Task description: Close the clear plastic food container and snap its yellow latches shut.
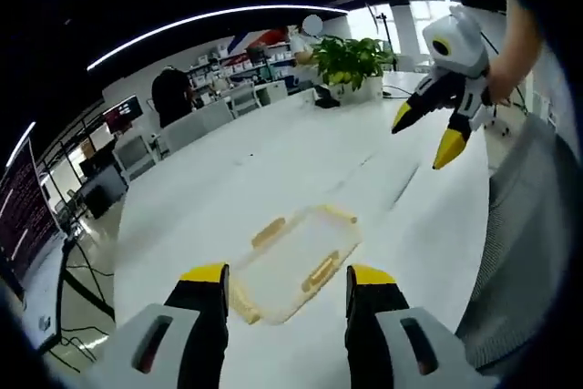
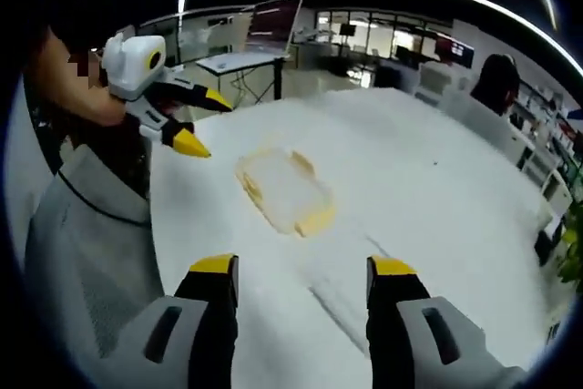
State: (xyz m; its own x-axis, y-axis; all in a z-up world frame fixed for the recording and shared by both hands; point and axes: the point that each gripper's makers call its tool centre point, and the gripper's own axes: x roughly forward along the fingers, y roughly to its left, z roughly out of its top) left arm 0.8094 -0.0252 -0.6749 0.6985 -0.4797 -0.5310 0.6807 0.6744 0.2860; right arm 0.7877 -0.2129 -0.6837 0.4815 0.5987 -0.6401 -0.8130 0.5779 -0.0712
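Your white table runs out wide ahead of both grippers, and the clear plastic food container lies flat on it with its lid on.

In the left gripper view, your left gripper hangs above the table with its jaws spread wide and nothing between them; the container sits just ahead of the yellow tips, in line with the gap. Your right gripper shows beyond and to the right of it, lifted off the table, jaws parted and empty, well apart from the container.

In the right gripper view the container lies farther ahead of the open right jaws and a little left of the gap, with the left gripper near its far left side.

Yellow latches show along the container's edges; whether they are snapped down you cannot tell.
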